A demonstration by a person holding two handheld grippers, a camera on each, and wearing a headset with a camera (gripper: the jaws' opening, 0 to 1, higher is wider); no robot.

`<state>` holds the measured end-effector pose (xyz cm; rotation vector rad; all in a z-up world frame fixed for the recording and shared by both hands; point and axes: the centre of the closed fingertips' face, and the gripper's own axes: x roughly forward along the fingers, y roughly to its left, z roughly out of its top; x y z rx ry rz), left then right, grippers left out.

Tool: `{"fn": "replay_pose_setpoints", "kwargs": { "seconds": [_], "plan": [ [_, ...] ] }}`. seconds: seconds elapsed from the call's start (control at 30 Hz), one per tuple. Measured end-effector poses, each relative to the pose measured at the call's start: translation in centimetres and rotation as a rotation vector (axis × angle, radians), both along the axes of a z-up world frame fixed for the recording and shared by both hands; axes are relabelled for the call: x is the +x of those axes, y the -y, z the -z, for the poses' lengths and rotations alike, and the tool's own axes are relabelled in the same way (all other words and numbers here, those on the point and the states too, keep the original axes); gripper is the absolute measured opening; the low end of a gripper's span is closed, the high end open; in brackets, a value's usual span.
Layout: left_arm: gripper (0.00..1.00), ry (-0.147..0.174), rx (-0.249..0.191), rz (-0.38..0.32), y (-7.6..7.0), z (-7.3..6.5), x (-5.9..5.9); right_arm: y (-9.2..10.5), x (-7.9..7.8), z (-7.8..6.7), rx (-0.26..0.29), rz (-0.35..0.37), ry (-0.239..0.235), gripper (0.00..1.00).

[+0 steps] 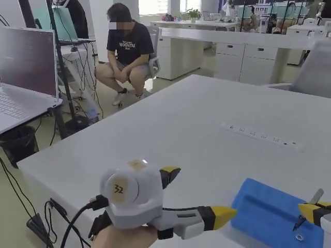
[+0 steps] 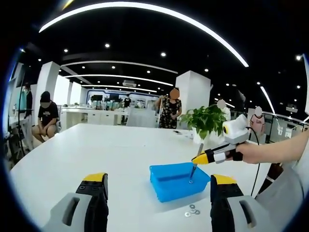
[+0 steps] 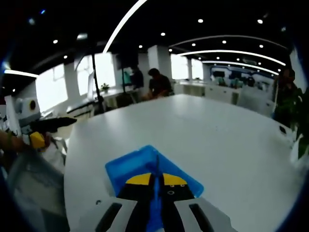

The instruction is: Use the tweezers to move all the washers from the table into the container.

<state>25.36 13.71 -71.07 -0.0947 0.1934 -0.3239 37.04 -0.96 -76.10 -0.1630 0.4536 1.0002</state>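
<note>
**Washers part moved, a cluster left on the desk**

The task looks only partly done. In the left gripper view a small cluster of washers [image 2: 192,210] lies on the white desk [image 2: 120,159], just beside the near edge of the blue container [image 2: 169,189]. In the head view one washer [image 1: 299,237] seems to rest inside the container, by the tweezers' tip. So several probably remain to be carried over.

The right tool [image 2: 205,158] reaches in from the right, its jaws together and clamped on the tweezers [image 2: 195,167], which slant down into the container. The left tool [image 1: 199,192] hangs at the desk's near edge, left of the container, its jaws wide apart and holding nothing.
</note>
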Motion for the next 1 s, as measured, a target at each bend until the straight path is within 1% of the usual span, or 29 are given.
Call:
{"fn": "replay_pose_setpoints", "kwargs": {
  "seconds": [0.1, 0.17, 0.23, 0.27, 0.33, 0.4, 0.43, 0.47, 0.53, 0.6, 0.63, 0.7, 0.77, 0.9, 0.93, 1.0],
  "plan": [
    [0.89, 0.005, 0.003, -0.001, 0.0, -0.1, 0.0, -0.5, -0.4, -1.1, 0.018, -0.02, 0.02, 0.03],
    [0.89, 0.007, 0.005, 0.0, 0.0, -0.2, 0.0, -1.1, -0.8, -2.3, 0.036, -0.04, 0.04, 0.03],
    [0.88, 0.014, 0.009, 0.002, 0.0, -0.3, 0.0, -1.6, -1.4, -3.2, 0.051, -0.068, 0.055, 0.03],
    [0.88, 0.012, 0.011, 0.003, 0.1, -0.2, 0.0, -1.9, -1.9, -3.7, 0.063, -0.088, 0.059, 0.03],
    [0.87, 0.002, 0.016, 0.005, 0.1, -0.1, 0.0, -2.3, -2.6, -4.2, 0.073, -0.116, 0.065, 0.03],
    [0.87, 0.004, 0.019, 0.008, 0.1, -0.1, 0.0, -2.7, -3.3, -4.6, 0.078, -0.126, 0.076, 0.03],
    [0.87, 0.003, 0.021, 0.008, 0.2, -0.1, 0.0, -2.7, -3.4, -4.6, 0.079, -0.131, 0.088, 0.03],
    [0.87, 0.003, 0.024, 0.007, 0.2, -0.1, 0.0, -2.8, -3.5, -4.6, 0.082, -0.134, 0.09, 0.03],
    [0.87, 0.01, 0.04, -0.003, 0.0, -0.2, 0.0, -3.1, -4.0, -4.5, 0.096, -0.151, 0.074, 0.03],
    [0.87, 0.01, 0.032, -0.003, -0.1, -0.2, 0.0, -3.3, -4.2, -4.1, 0.096, -0.157, 0.066, 0.03],
    [0.87, 0.006, 0.028, -0.003, -0.2, -0.1, 0.0, -3.4, -4.5, -3.9, 0.093, -0.164, 0.061, 0.03],
    [0.87, 0.003, 0.036, -0.003, -0.2, 0.0, 0.0, -3.7, -4.9, -3.4, 0.09, -0.176, 0.048, 0.03],
    [0.87, 0.0, 0.036, 0.003, -0.2, 0.2, 0.0, -4.0, -5.2, -2.8, 0.092, -0.191, 0.022, 0.03],
    [0.86, -0.009, 0.047, 0.003, -0.4, 0.5, 0.1, -4.4, -6.1, -1.3, 0.057, -0.207, -0.004, 0.03],
    [0.86, -0.01, 0.048, 0.003, -0.4, 0.5, 0.1, -4.4, -6.4, -0.8, 0.051, -0.209, -0.022, 0.03],
    [0.85, -0.015, 0.051, 0.003, -0.5, 0.8, 0.2, -4.5, -6.8, -0.2, 0.042, -0.209, -0.037, 0.03]
  ]
}}
